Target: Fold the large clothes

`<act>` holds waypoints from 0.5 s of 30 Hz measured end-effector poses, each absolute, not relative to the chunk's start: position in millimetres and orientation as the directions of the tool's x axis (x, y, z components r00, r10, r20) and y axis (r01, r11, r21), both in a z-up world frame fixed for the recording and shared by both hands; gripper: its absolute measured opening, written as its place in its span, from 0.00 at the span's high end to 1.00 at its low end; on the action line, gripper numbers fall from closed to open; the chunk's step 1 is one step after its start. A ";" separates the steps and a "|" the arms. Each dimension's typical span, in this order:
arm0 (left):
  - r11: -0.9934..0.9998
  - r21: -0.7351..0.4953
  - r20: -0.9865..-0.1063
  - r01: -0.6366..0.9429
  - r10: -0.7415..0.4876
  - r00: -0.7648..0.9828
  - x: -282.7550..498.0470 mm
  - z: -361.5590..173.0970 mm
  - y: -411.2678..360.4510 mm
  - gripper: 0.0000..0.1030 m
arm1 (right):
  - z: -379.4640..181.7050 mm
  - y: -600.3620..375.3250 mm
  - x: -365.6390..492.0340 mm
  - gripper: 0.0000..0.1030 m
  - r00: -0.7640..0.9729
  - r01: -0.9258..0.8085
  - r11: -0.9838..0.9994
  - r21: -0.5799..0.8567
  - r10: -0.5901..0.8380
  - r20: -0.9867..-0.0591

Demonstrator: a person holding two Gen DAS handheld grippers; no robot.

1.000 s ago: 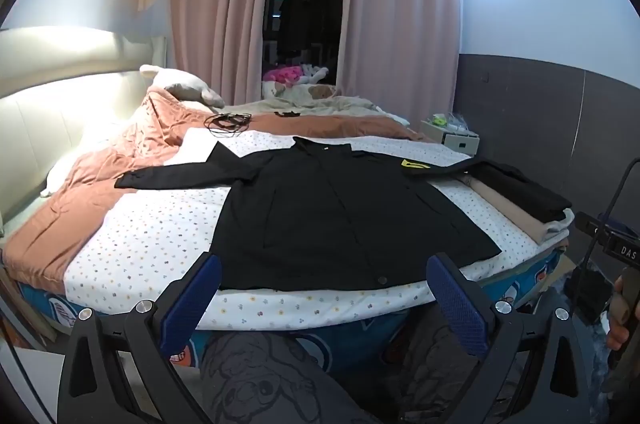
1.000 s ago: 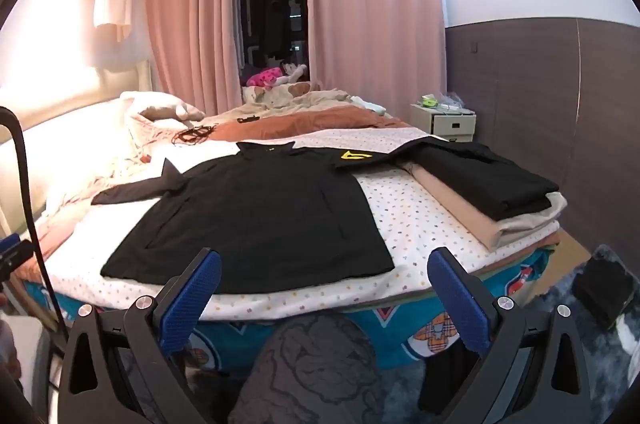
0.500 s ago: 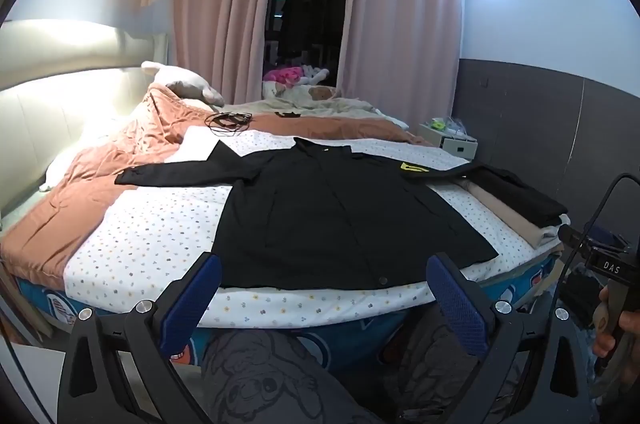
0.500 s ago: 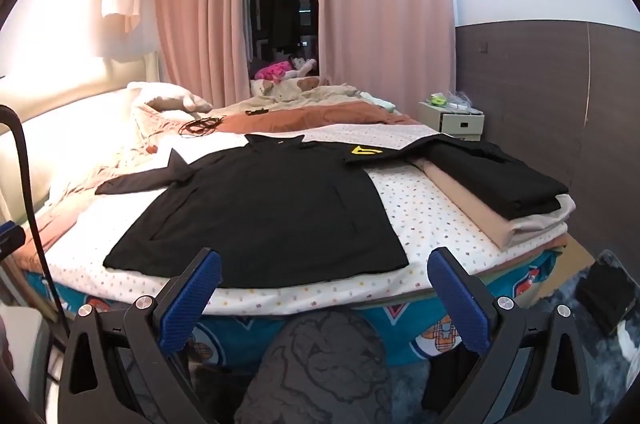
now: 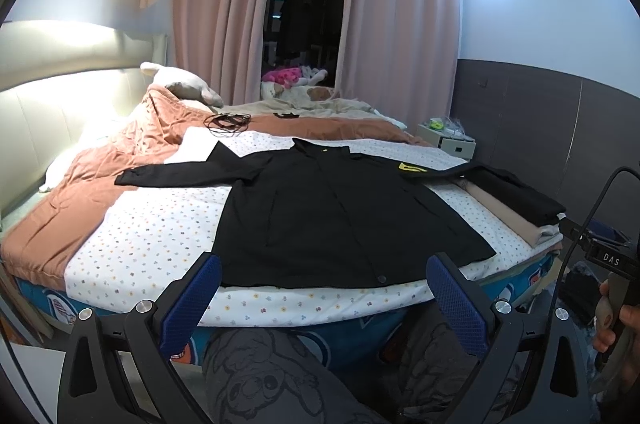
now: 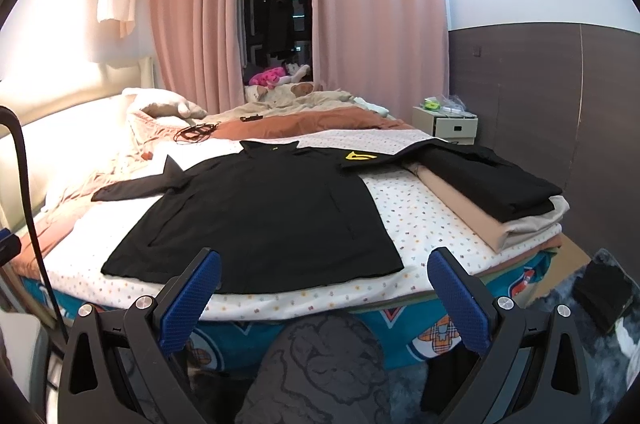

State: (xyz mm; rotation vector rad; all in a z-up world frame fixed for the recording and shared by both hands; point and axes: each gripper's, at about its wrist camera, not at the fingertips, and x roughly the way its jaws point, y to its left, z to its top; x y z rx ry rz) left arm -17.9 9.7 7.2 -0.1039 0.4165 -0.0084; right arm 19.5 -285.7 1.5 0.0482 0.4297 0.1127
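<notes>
A large black long-sleeved garment (image 5: 320, 216) lies spread flat on the dotted white sheet (image 5: 152, 236) of the bed, collar at the far side, hem toward me. It also shows in the right wrist view (image 6: 264, 216). One sleeve with a yellow emblem (image 6: 358, 156) reaches to the right. My left gripper (image 5: 322, 298) is open and empty, held before the bed's near edge. My right gripper (image 6: 322, 298) is open and empty, also short of the hem.
A stack of folded clothes (image 6: 492, 195), black on beige, sits at the bed's right side. An orange quilt (image 5: 80, 191) lies bunched on the left. A white nightstand (image 6: 446, 123) stands by the dark wall. My knee (image 6: 320, 364) is below the grippers.
Both grippers have drifted slightly closer to the bed and a little higher. The garment has not moved. Both grippers stay open.
</notes>
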 end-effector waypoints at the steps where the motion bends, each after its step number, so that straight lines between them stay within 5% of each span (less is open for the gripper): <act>1: 0.995 -0.102 -0.407 -0.012 -0.030 0.913 -17.4 6.9 9.5 0.00 | 1.3 -286.6 18.3 0.00 0.904 -0.098 0.993 0.069 0.117 -0.410; 15: 0.996 -0.091 -0.404 -0.006 -0.032 0.914 -18.6 8.9 8.9 0.00 | 3.0 -289.8 18.9 0.00 0.908 -0.078 0.994 0.081 0.105 -0.405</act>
